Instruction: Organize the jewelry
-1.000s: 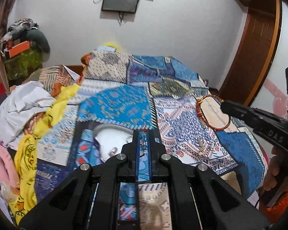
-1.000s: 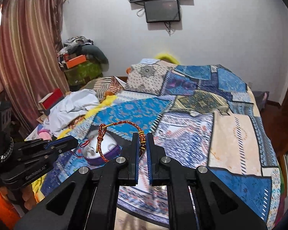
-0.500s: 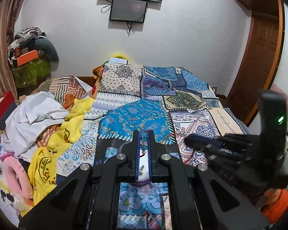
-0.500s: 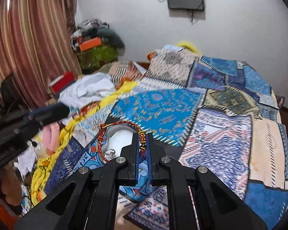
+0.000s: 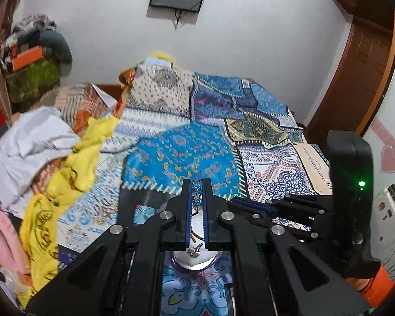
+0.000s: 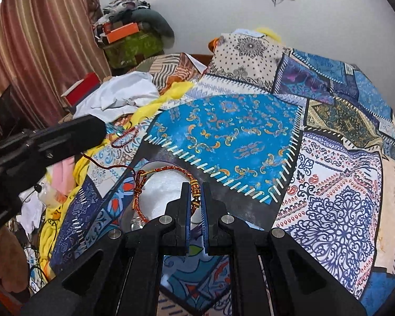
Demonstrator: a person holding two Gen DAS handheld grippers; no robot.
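Observation:
My left gripper [image 5: 196,184] is shut on a blue beaded bracelet [image 5: 196,194] with a thin red cord, held over a white bowl [image 5: 194,259] on the patchwork bedspread; a small silver ring [image 5: 192,252] lies in the bowl. My right gripper [image 6: 196,188] is shut on a red-and-gold braided bracelet [image 6: 166,172], whose loop hangs over the same white bowl [image 6: 158,192]. In the right wrist view the left gripper [image 6: 102,129] comes in from the left, its blue bracelet [image 6: 119,133] and red cord trailing toward the bowl. In the left wrist view the right gripper [image 5: 237,202] sits close at the right.
The patchwork bedspread [image 6: 316,158] covers the bed. White and yellow clothes [image 5: 65,158] pile along its left side, with a pink item [image 5: 2,231] lower down. A stack of boxes and bags [image 6: 129,36] stands by the striped curtain. A wooden door [image 5: 360,79] is at right.
Both grippers have moved lower and closer to the white bowl, each still holding its bracelet. The right gripper's bracelet loop now hangs over the bowl, and the two grippers are nearer together.

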